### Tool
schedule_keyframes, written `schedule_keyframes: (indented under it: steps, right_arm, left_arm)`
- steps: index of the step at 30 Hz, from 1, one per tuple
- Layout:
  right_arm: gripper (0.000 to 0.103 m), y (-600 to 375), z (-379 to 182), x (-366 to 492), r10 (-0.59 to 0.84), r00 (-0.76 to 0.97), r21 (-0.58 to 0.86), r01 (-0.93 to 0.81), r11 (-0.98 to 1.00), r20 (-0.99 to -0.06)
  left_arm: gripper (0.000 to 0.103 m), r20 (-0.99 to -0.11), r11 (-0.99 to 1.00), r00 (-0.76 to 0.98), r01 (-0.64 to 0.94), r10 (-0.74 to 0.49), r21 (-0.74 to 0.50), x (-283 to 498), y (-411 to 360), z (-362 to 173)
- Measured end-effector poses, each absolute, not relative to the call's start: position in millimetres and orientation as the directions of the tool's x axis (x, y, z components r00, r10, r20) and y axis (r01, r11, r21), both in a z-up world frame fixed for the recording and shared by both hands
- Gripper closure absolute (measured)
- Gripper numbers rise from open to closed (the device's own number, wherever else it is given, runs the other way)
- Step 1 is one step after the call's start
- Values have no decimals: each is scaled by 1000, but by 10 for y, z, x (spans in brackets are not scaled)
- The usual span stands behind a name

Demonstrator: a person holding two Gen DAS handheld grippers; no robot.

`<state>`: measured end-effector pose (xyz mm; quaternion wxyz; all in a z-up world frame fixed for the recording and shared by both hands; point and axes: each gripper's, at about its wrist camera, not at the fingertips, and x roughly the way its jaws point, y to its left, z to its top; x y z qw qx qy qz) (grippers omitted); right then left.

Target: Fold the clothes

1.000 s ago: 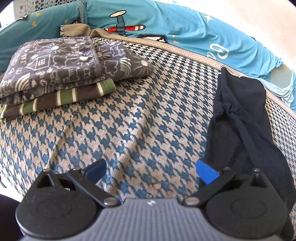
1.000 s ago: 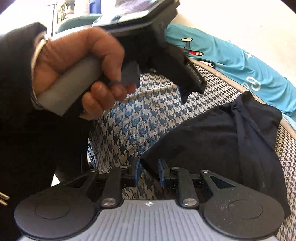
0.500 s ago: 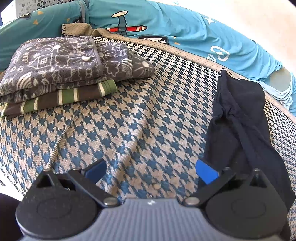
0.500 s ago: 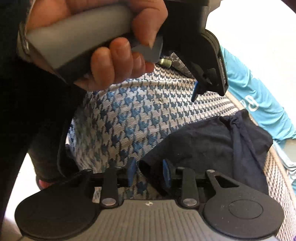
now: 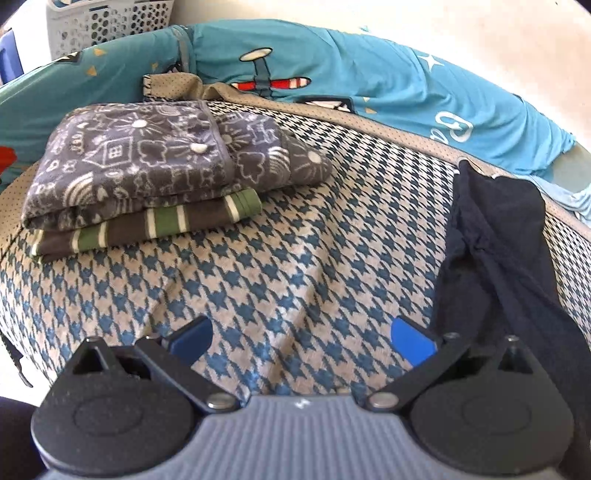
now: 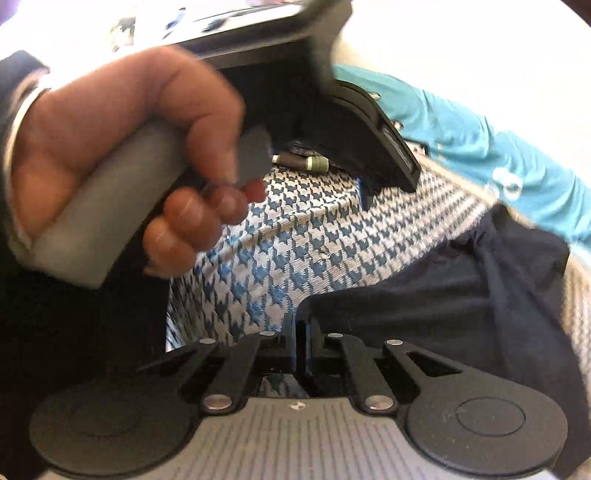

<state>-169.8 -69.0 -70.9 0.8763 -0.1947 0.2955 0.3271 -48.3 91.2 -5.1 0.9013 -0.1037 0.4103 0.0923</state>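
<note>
Behind the teal bedding [image 5: 406, 92], a white laundry basket [image 5: 110, 22] peeks in, its contents hidden. On the houndstooth cover [image 5: 295, 258] the black garment [image 5: 491, 258] lies crumpled at the right, well apart from two folded pieces [image 5: 159, 173]. The left gripper [image 5: 301, 334] still hovers wide open, empty. The right gripper [image 6: 300, 332], apart half a second ago, has now pinched the garment's corner.

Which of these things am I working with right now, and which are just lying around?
In the job:
black garment
right gripper, shut on its corner
left gripper, open
folded stack

Lying about:
teal bedding
laundry basket
houndstooth cover
</note>
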Motion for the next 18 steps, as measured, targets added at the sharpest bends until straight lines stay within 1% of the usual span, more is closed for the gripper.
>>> schedule_keyframes:
  steps: [3,10,14,18]
  right_arm:
    - [97,-671,-804,-1702,447,589,-151,-702,696,-673]
    - [95,-780,-802,-1743,528,482,-6,-743,669,-699]
    - [95,-846,-751,-1789,519,518,-30,-727,686,-680]
    - [95,-1076,-671,-1745,497,577,-18,-664,747,-649]
  left_arm:
    - [0,-761,970,646,-217,59,-110,-470,841,-66]
    - [0,-766,984,641,-162,49,-73,-416,637,-138]
    - [0,-765,985,643,-154,39,-79,-363,588,-158]
    - [0,-764,985,645,-149,26,-92,-270,539,-188]
